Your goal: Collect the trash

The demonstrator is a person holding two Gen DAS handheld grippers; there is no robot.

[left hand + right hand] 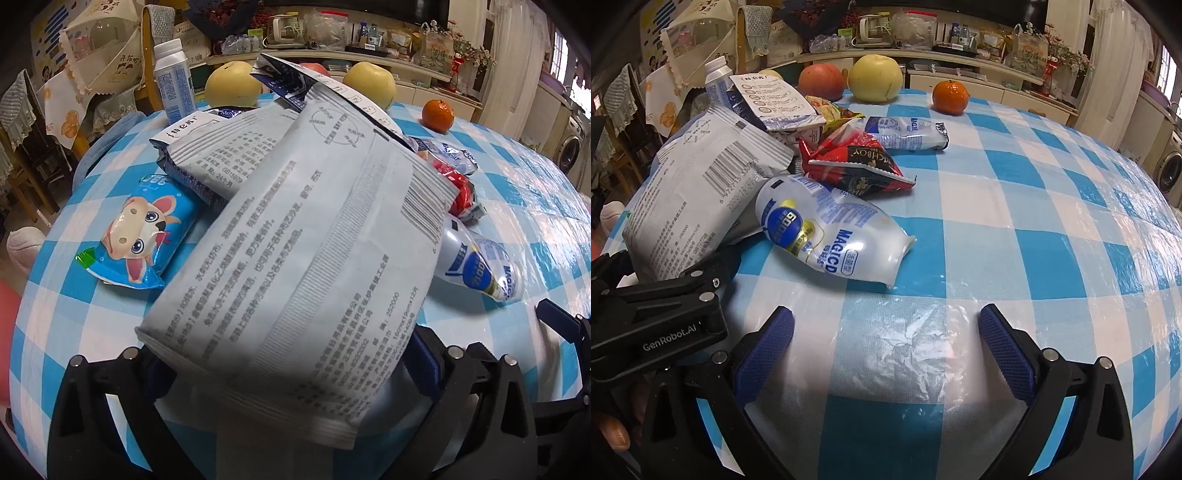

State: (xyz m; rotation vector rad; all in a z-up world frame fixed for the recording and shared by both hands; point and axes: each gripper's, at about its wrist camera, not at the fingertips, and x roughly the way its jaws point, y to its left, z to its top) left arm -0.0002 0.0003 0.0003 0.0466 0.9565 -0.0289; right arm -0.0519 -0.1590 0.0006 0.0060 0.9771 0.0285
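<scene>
1. Clearly the collecting is under way, not finished: the left gripper [291,373] has its fingers pinched on the near end of a large grey wipes packet [295,240], which slants up over the rest of the litter. Whether the packet's far end rests on the pile I cannot tell.
2. The right gripper [886,332] is spread wide with nothing between its blue pads [768,350], hovering low over a bare patch of the checked table [1015,206] toward its near edge.
3. Trash left on the table, bunched toward its left side: a squashed white Magic bottle [834,236], a red snack wrapper [857,166], a smaller white pouch [905,134], a torn carton [772,99], a blue cartoon-cow packet [136,236].
4. An upright white bottle [173,81] stands at the far left edge; whether it counts as trash is unclear.
5. Fruit along the far edge, an orange [950,96], a red apple [820,81] and a yellow pomelo [875,78], probably stays.
6. No bin or bag is in either view, so most of the job seems to remain.
</scene>
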